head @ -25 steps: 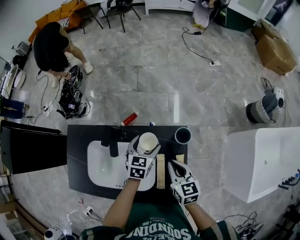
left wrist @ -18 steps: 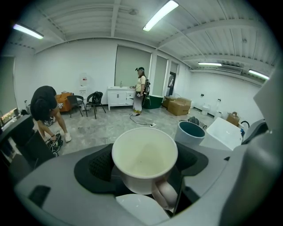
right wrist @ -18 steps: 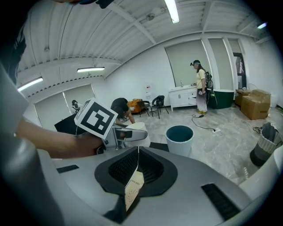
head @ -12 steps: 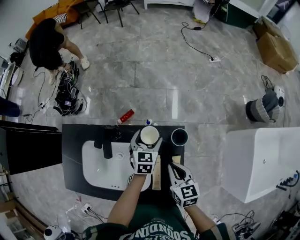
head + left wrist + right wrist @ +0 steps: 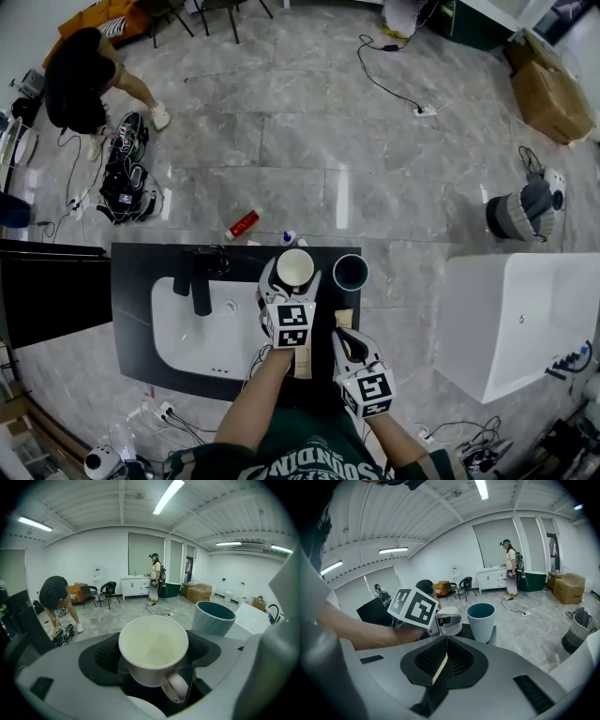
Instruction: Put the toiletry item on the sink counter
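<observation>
The left gripper (image 5: 290, 284) has its fingers (image 5: 101, 658) closed on a white mug (image 5: 153, 648), one at each side of the body; the mug is upright, mouth up and empty, with its handle turned toward the gripper. From the head view we place the mug over the rear part of the dark desk (image 5: 131, 281), just beside a blue-grey tumbler (image 5: 351, 272) standing to its right and apart from it; we cannot tell whether the mug's base touches the desk. A white basin (image 5: 202, 337) with a black faucet (image 5: 200, 281) lies to the left. The right gripper (image 5: 443, 656) hangs nearer the person, fingers pressed together; a thin cream strip shows along their seam, which we cannot identify.
</observation>
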`<state>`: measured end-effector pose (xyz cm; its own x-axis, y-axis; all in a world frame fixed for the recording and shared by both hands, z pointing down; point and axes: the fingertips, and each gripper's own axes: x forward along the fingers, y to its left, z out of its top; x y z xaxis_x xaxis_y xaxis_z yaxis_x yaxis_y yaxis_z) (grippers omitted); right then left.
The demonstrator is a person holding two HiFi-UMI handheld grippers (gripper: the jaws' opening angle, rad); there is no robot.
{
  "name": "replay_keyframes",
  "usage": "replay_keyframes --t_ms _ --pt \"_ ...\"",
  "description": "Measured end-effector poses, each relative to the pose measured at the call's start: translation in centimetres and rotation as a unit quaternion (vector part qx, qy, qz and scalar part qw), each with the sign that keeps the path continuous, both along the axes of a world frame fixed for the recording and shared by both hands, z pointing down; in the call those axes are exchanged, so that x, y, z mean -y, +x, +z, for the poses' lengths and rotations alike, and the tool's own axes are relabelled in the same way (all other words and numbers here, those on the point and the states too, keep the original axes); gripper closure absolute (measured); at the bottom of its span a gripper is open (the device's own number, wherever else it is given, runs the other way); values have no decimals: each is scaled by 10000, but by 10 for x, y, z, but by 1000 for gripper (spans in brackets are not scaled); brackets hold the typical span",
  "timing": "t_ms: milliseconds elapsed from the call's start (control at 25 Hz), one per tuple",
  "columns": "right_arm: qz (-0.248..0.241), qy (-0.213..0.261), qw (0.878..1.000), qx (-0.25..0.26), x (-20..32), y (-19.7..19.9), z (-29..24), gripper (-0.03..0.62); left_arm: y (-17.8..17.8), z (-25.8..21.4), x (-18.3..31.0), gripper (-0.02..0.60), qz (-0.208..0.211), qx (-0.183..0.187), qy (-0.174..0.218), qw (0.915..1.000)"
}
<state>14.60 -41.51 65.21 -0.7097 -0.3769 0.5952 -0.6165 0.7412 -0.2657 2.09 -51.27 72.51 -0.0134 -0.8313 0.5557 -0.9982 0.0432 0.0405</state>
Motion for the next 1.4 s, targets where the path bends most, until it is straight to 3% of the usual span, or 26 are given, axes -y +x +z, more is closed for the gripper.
replay_keyframes --t_ms 600,880,1040,1280,1400 --pt "90 -126 9998 -95 -6 15 9 551 1 16 -4 159 125 185 22 9997" --pt "113 -36 9999 -39 -10 14 0 551 3 16 -13 158 313 -52 -214 9993" --pt "147 74 9999 17 -14 9 -5 551 0 -4 -24 158 351 -233 -204 9989" --pt "287 285 9991 111 -29 -8 -25 551 -8 -62 -54 160 480 -201 218 9984" --pt "303 417 9985 176 -42 -21 -38 551 -16 -88 -75 253 550 -220 458 9972"
